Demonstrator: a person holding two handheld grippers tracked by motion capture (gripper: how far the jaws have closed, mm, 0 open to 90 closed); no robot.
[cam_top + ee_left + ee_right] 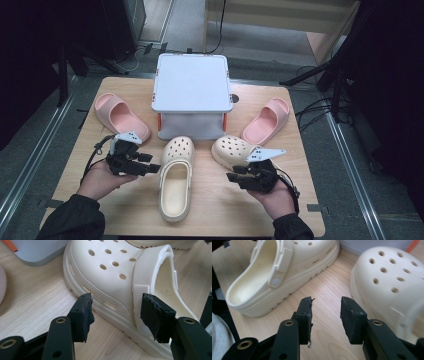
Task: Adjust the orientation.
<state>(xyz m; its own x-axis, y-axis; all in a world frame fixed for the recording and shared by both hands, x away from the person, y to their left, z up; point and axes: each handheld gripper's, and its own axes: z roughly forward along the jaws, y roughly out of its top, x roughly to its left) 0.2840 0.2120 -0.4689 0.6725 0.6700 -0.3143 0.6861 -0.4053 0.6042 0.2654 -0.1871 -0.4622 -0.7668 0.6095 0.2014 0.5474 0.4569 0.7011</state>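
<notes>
My left tongs [116, 315] stood open around the side wall of the cream clog [176, 175] lying mid-worktop [125, 215], its mate [235, 150] just right. Right tongs [326, 315] gaped empty between them. I judged it light, springy foam; the strap hinge looked grippable.

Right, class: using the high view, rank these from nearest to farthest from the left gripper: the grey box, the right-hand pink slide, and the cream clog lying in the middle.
1. Middle cream clog: just right of the left gripper, beside its fingers.
2. Grey box: behind it, at the table's back centre.
3. Right pink slide: far across, on the table's right side.
</notes>
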